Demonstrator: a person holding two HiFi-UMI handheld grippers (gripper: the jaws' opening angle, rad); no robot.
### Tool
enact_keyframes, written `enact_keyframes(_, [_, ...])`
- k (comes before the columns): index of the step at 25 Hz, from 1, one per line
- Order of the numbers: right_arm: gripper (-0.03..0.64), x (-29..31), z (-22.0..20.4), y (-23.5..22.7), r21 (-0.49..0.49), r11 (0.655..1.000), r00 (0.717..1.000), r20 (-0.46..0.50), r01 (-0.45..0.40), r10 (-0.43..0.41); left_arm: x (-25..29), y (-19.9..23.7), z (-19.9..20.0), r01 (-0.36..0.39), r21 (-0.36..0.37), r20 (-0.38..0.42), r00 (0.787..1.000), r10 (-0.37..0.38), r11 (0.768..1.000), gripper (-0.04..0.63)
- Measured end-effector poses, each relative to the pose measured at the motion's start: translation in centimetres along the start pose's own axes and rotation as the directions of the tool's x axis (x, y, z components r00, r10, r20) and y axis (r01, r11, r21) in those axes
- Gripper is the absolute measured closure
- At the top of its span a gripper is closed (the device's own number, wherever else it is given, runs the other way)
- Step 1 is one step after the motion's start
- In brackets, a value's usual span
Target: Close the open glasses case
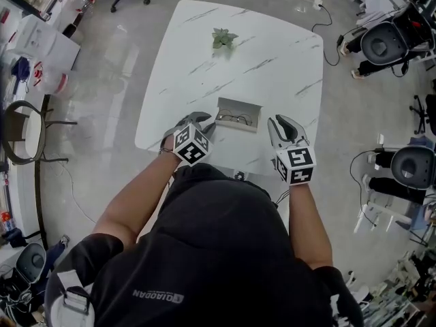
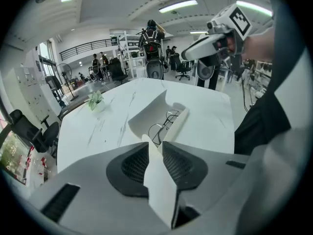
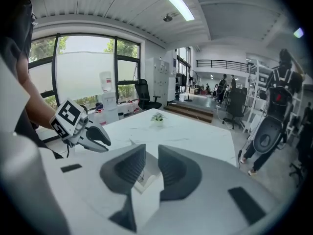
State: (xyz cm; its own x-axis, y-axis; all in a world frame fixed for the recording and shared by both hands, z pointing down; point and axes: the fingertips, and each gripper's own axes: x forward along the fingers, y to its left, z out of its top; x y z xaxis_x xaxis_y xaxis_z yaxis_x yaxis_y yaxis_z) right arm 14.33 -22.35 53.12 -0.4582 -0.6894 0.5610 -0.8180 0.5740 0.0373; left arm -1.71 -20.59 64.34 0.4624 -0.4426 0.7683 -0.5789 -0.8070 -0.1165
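Note:
An open white glasses case (image 1: pixel 238 113) lies near the front edge of the white marble table (image 1: pixel 272 60), lid tilted up and thin-framed glasses (image 1: pixel 236 119) inside. My left gripper (image 1: pixel 206 120) sits just left of the case, jaws together and empty. In the left gripper view the case (image 2: pixel 155 112) and glasses (image 2: pixel 165 124) lie straight past the jaw tips of the left gripper (image 2: pixel 154 140). My right gripper (image 1: pixel 278 122) hovers just right of the case, slightly open and holding nothing. In the right gripper view a corner of the case (image 3: pixel 145 180) shows through the gap in the right gripper (image 3: pixel 152 153).
A small potted plant (image 1: pixel 223 38) stands at the table's far side. Office chairs (image 1: pixel 383 43) and a cable (image 1: pixel 328 26) are on the floor to the right, and a round chair (image 1: pixel 20 131) stands at left. The table's front edge lies against the person's body.

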Motion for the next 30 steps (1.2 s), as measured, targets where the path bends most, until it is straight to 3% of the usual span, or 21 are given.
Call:
enact_keyframes(5, [0.538,1.9,-1.6,-0.4,-0.036,0.999,0.998,-0.055,0.001,-0.003,1.6,-0.7,-0.8,0.019,0.071,-0.044,0.999,-0.016,0.997,0.503])
enact_keyframes(15, [0.538,5.3,-4.3,-1.3,-0.173,0.985,0.982,-0.186,-0.009,-0.024,2.9,-0.7,-1.7,0.039,0.104,-0.089,0.996,-0.030,0.994,0.511])
enact_keyframes(25, [0.538,7.9,-6.0,-1.8,-0.351,0.934,0.956,-0.290,-0.064,-0.043,3.6,-1.2,-1.7,0.062,0.148,-0.097,0.994,-0.048,0.987,0.511])
enact_keyframes(30, [0.538,9.1,-6.6,-1.8,-0.391,0.916,0.948,-0.315,-0.087,-0.044,3.7,-1.0,-2.1,0.061,0.152,-0.107,0.993,-0.045,0.987,0.511])
